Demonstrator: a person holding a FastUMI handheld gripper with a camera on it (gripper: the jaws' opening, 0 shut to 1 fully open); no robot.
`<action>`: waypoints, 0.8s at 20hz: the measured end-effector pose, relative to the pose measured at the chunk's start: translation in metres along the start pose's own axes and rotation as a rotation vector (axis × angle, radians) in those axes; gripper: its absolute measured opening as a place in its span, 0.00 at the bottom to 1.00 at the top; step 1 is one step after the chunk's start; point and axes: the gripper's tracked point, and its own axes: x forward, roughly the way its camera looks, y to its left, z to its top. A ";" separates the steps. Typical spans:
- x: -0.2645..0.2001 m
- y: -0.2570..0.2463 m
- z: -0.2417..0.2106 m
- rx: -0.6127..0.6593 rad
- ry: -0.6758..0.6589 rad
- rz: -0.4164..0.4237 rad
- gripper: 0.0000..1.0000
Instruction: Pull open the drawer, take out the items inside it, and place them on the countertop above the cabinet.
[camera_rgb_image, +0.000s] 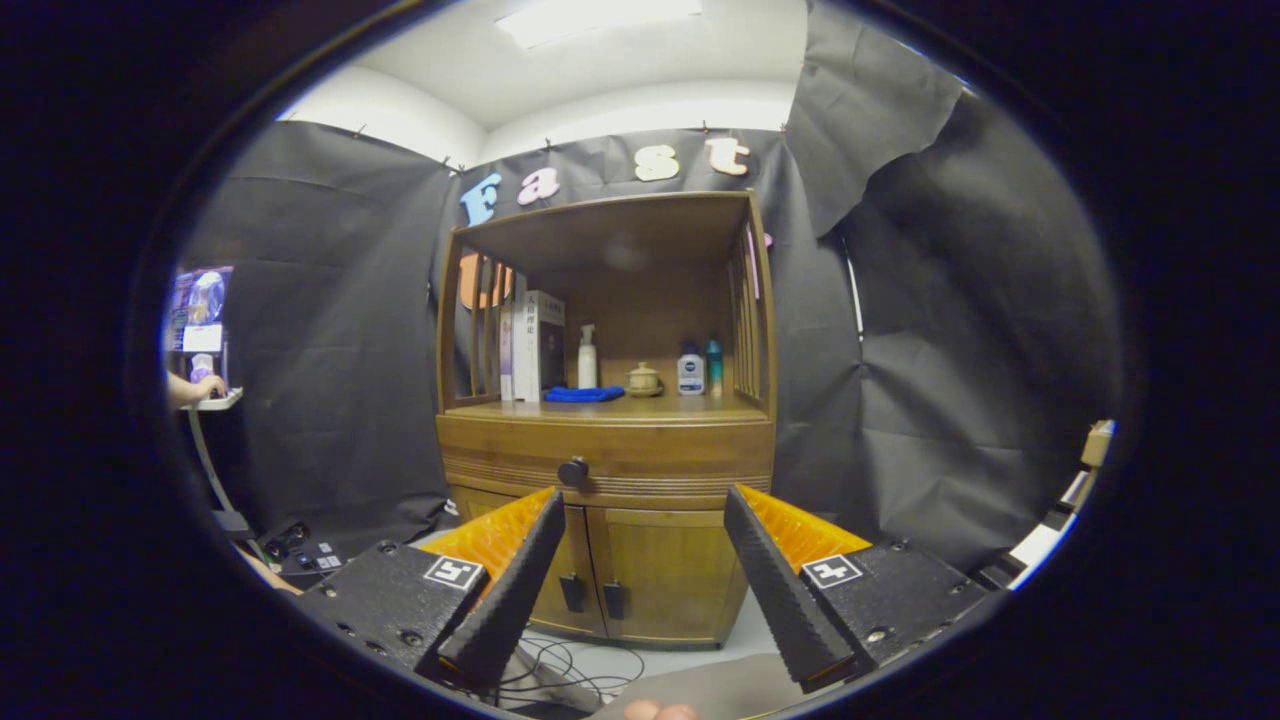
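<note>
- Gripper view: gripper (640, 570) held well back from the cabinet (610, 500), fingers (510, 590) spread wide apart and holding nothing
- Jaws: released, with the cabinet's lower doors (640, 570) seen in the gap between them
- Drawer (605, 455): closed, beyond the fingertips, directly under the countertop (600, 408)
- Knob (573, 471): dark, round, on the drawer front, just above the left fingertip and apart from it
- Drawer contents: hidden behind the closed front
- Countertop: carries books (530, 345) on the left, then a pump bottle (587, 357), a blue cloth (584, 394), a small pot (643, 380) and two bottles (700, 368) on the right
- Cables (570, 665): on the floor below the cabinet, between the fingers
- A person's hand (205, 387): at a small shelf well left of the cabinet
</note>
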 end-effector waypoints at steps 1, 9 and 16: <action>0.001 -0.001 -0.001 -0.003 0.000 -0.003 1.00; 0.033 0.009 0.000 -0.026 0.005 -0.014 1.00; 0.124 0.065 -0.006 -0.021 0.004 0.027 1.00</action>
